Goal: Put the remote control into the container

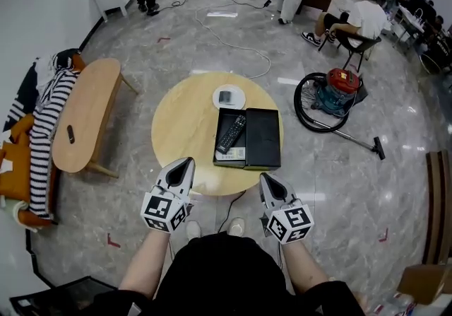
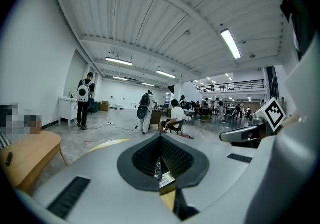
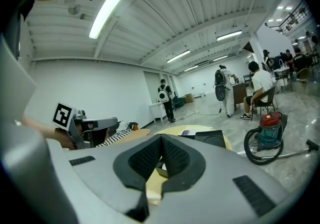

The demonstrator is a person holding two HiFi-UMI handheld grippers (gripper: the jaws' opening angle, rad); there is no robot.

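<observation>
A black remote control (image 1: 231, 133) lies inside the left half of an open black box (image 1: 263, 139), which sits on the round wooden table (image 1: 176, 124). Both grippers hover side by side at the table's near edge, short of the box. My left gripper (image 1: 185, 162) has its jaws shut on nothing. My right gripper (image 1: 265, 177) is also shut and empty. In the left gripper view the pads (image 2: 145, 155) meet, and the remote (image 2: 157, 168) shows in the gap below them. In the right gripper view the closed pads (image 3: 175, 155) hide most of the box (image 3: 210, 139).
A white round dish (image 1: 229, 98) stands behind the box. A wooden bench (image 1: 88, 113) with striped clothes (image 1: 46, 124) beside it is on the left. A red and teal vacuum (image 1: 337, 92) with its hose lies on the right. People stand and sit at the far end of the room.
</observation>
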